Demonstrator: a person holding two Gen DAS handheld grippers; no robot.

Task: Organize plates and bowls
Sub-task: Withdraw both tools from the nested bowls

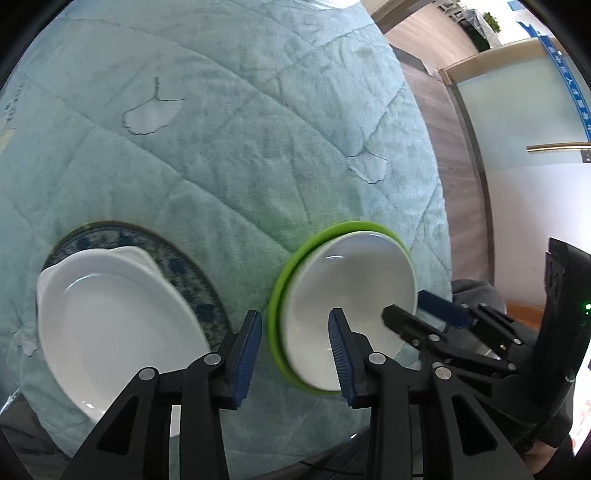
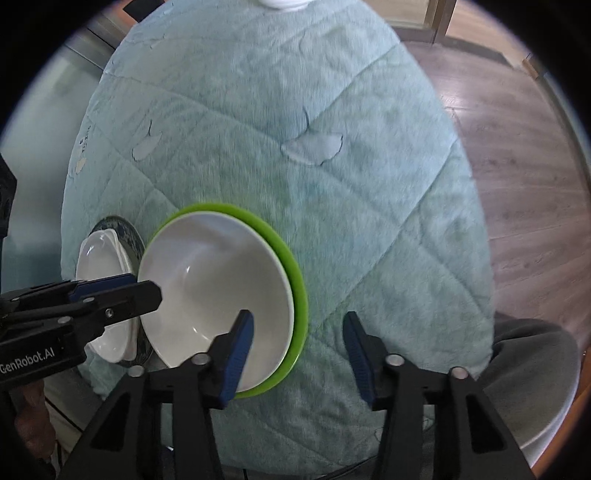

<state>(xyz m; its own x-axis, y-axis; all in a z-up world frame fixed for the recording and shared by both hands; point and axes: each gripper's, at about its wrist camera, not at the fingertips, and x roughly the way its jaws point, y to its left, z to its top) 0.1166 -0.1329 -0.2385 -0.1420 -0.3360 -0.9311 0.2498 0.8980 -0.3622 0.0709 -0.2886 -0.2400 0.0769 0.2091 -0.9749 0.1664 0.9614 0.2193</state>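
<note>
A white bowl sits on a green plate near the front of the table. To its left a white dish with handles rests on a blue patterned plate. My left gripper is open; its jaws straddle the near left rims of the bowl and the green plate. My right gripper is open too, astride the right rims of the bowl and green plate. The right gripper shows at the right of the left wrist view. The white dish lies behind the left gripper's fingers.
A pale teal quilted cloth covers the round table. A white object sits at the far edge. Wooden floor lies to the right, with a glass partition beyond. A grey seat stands at the near right.
</note>
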